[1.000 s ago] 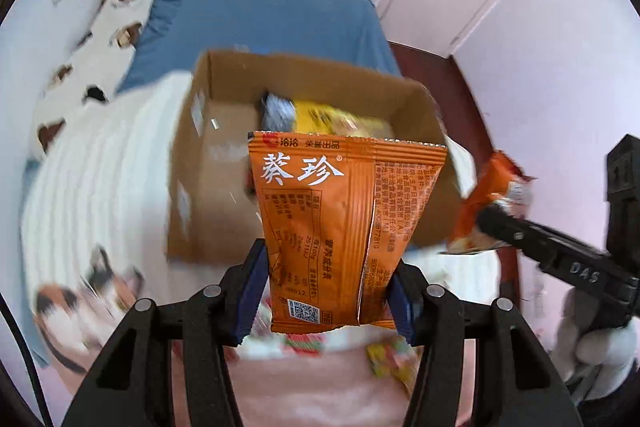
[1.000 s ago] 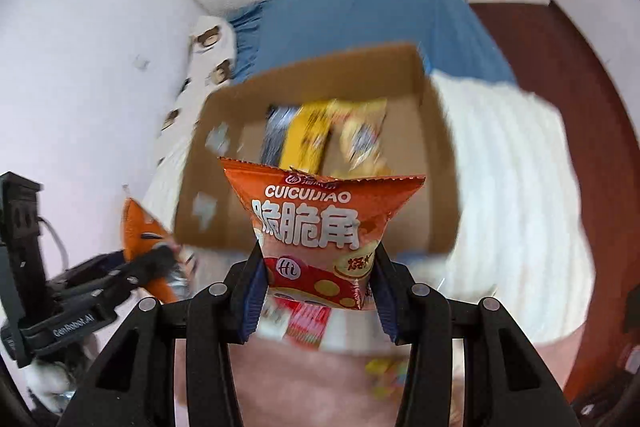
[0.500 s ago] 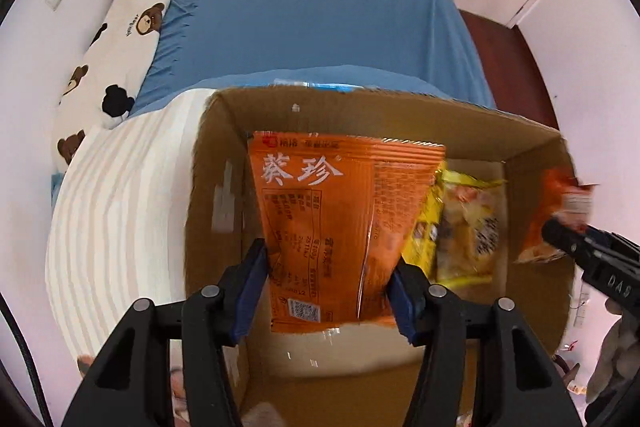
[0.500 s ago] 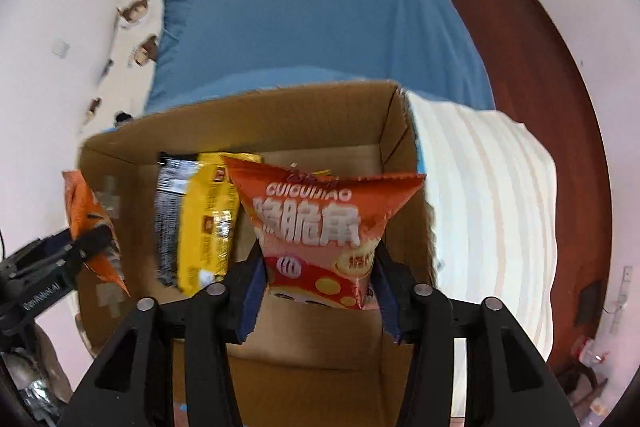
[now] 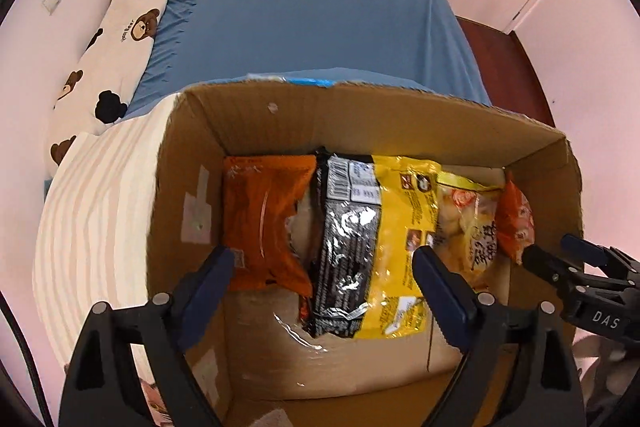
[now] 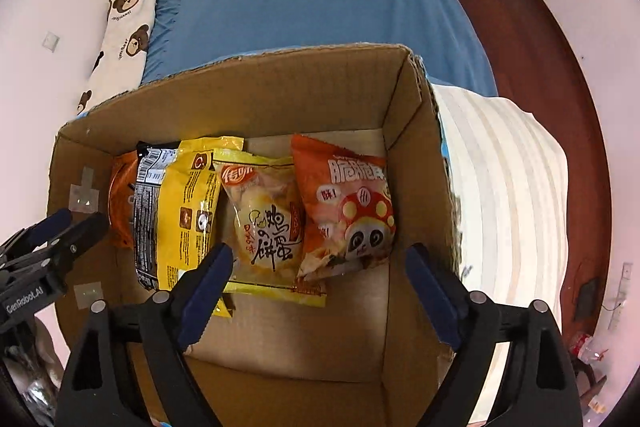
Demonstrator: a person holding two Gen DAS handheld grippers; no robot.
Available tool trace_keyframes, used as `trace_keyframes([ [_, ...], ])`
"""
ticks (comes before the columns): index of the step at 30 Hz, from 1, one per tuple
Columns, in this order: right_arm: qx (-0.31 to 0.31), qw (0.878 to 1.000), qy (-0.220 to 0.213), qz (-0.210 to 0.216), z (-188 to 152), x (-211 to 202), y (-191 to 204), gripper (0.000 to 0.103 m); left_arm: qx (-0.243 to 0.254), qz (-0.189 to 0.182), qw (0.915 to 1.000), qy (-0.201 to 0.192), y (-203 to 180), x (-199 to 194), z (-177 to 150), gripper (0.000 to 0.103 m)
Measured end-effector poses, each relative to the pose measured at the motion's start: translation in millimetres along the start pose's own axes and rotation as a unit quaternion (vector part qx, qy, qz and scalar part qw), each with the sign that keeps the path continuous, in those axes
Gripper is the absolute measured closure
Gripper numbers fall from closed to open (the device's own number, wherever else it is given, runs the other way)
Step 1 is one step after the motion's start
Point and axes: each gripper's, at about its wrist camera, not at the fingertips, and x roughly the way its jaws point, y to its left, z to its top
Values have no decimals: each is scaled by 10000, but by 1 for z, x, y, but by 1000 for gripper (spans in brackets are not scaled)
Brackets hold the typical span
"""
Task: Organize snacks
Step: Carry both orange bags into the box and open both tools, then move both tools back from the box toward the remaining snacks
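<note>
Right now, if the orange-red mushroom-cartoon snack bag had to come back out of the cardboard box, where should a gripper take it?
Probably the orange-red mushroom-cartoon snack bag by its flat crimped top seam, from above: it lies face-up, close to the cardboard box wall.

Opening right tongs (image 6: 320,267) hover over cardboard box (image 6: 280,87), holding nothing.

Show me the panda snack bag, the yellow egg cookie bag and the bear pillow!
panda snack bag (image 6: 346,205): right wrist view, middle of its front.
yellow egg cookie bag (image 6: 266,223): right wrist view, on the clear window.
bear pillow (image 5: 120,39): left wrist view, its middle.
</note>
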Motion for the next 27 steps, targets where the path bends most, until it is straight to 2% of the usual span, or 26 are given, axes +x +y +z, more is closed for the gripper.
trace_keyframes([
  [6,-49,9997,-241,23,-19,-11,7,9,-10,-122,9999,-97,-10,-14,-19,12],
  [10,-37,9991,-427,50,-38,-23,8,6,59,-51,9996,-260,-18,-31,-36,12],
  [17,-121,9944,-1050,-28,-80,-54,13,6,-19,-54,9969,-784,-22,-70,-71,12],
  [27,-369,9787,-2008,-227,-147,-113,26,6,154,10,9899,-1408,-26,-127,-133,12],
])
